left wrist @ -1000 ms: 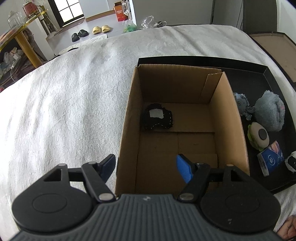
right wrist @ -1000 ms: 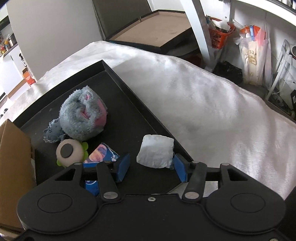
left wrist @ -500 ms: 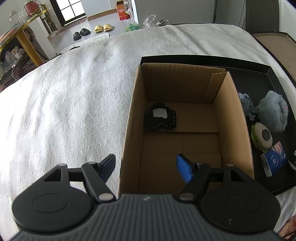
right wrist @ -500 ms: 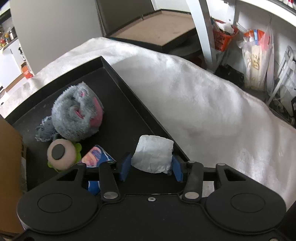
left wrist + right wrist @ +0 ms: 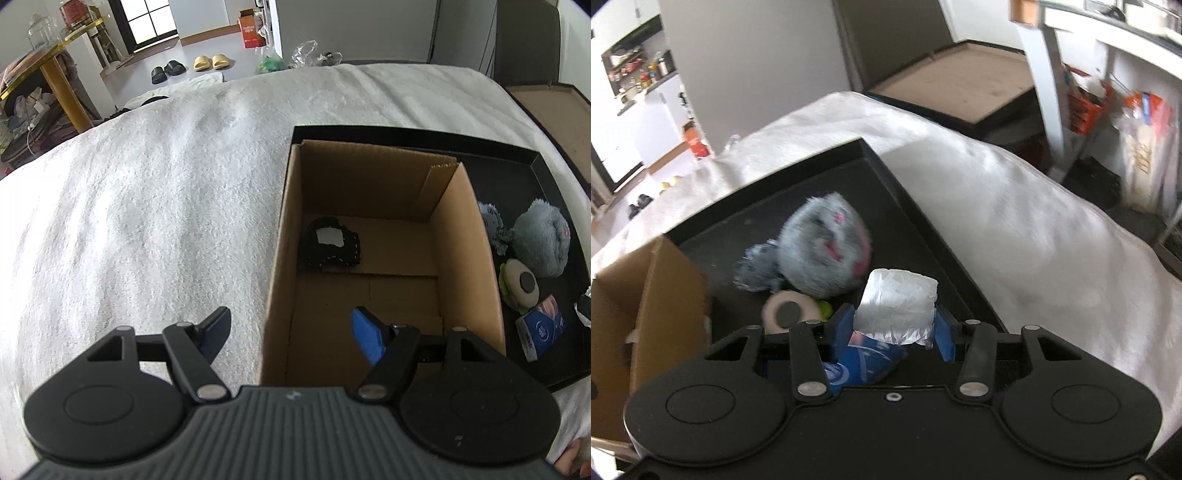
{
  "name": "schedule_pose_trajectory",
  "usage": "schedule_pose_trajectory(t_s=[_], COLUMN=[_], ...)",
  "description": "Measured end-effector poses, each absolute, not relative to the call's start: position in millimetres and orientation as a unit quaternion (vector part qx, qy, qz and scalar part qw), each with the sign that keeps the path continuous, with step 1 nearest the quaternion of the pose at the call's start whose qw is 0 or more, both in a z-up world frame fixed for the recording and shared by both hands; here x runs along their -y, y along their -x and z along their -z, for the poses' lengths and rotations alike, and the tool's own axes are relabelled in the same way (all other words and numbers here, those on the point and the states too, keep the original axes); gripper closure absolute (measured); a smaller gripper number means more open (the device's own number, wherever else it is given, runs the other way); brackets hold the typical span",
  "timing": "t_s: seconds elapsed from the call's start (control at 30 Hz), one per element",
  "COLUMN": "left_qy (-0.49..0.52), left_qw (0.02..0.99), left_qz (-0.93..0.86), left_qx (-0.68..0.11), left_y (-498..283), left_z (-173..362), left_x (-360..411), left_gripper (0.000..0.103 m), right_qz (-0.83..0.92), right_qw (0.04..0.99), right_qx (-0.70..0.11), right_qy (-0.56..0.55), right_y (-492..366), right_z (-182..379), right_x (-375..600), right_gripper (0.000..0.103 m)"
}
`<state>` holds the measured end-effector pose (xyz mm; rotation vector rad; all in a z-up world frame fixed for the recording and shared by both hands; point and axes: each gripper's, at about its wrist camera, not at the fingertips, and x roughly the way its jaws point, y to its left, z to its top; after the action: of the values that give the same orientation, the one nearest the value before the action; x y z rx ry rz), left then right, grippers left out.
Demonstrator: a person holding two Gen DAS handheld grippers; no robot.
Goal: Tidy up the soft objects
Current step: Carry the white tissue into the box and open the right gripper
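- The white soft packet (image 5: 897, 304) is being pinched between the blue pads of the right gripper (image 5: 892, 334); it is being held just in front of the tool, above the black tray (image 5: 923, 225), and appears to be lifted off it.
- The step in hand is judged to be the carrying of this packet to the cardboard box (image 5: 373, 258), where soft objects are being collected.
- Just under the held packet, at about 6 o'clock from it, the blue tissue pack (image 5: 864, 362) is lying on the tray.
- A little farther, at 10 o'clock from the packet, the round green-edged toy (image 5: 786, 312) and the grey plush ball (image 5: 823, 251) are waiting; the picture is blurred here.
- The box is seen at 9 o'clock in the right wrist view, so the next move is judged to call for a swing to that side and a release over the opening.
- The left gripper (image 5: 291, 326) is being held spread, with nothing in it, across the near left wall of the box.
- Deeper in the box, at 12 o'clock from the left gripper, a black knitted item (image 5: 328, 247) is already lying on the floor.
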<state>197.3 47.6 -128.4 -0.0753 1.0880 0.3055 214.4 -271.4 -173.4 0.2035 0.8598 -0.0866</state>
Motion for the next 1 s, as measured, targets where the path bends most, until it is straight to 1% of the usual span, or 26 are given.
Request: schedule_pose_trajectory(t_s=[0.23,0.3,0.37,0.47,0.53,0.6,0.7,0.8,0.93,1.0], left_qy=[0.049,0.057,0.065,0.071,0.076,0.086,0.094,0.100,0.110,0.115], left_qw=[0.855,0.856,0.857,0.861,0.862,0.862,0.864,0.864,0.864,0.864], left_qz=[-0.137,-0.134,-0.132,-0.129,-0.126,-0.121,-0.118,-0.115,-0.112,-0.111], left_qx=[-0.498,-0.496,-0.493,-0.486,-0.485,-0.485,-0.481,-0.480,-0.478,-0.477], left_y=[-193,-192,-191,-190,-191,-191,-192,-193,-195,-196], left_z=[122,121,121,121,122,123,125,127,131,132], left_x=[-56,-59,-62,-65,-67,-71,-74,-78,-83,-85], left_gripper=[0.033,0.036,0.036,0.042,0.049,0.060,0.068,0.072,0.074,0.078], right_qz=[-0.001,-0.014,-0.031,-0.056,-0.075,-0.088,-0.107,-0.124,-0.143,-0.152], right_qw=[0.912,0.913,0.913,0.913,0.913,0.915,0.916,0.915,0.913,0.911], right_qx=[-0.401,-0.398,-0.396,-0.394,-0.393,-0.387,-0.381,-0.380,-0.379,-0.381], right_qy=[-0.092,-0.090,-0.088,-0.083,-0.080,-0.075,-0.066,-0.060,-0.049,-0.045], right_y=[-221,-223,-224,-226,-226,-226,-228,-231,-233,-235], right_z=[152,146,142,135,130,124,117,113,110,110], right_x=[254,248,240,226,216,206,192,178,161,152], right_gripper=[0.058,0.058,0.058,0.058,0.058,0.058,0.058,0.058,0.057,0.057])
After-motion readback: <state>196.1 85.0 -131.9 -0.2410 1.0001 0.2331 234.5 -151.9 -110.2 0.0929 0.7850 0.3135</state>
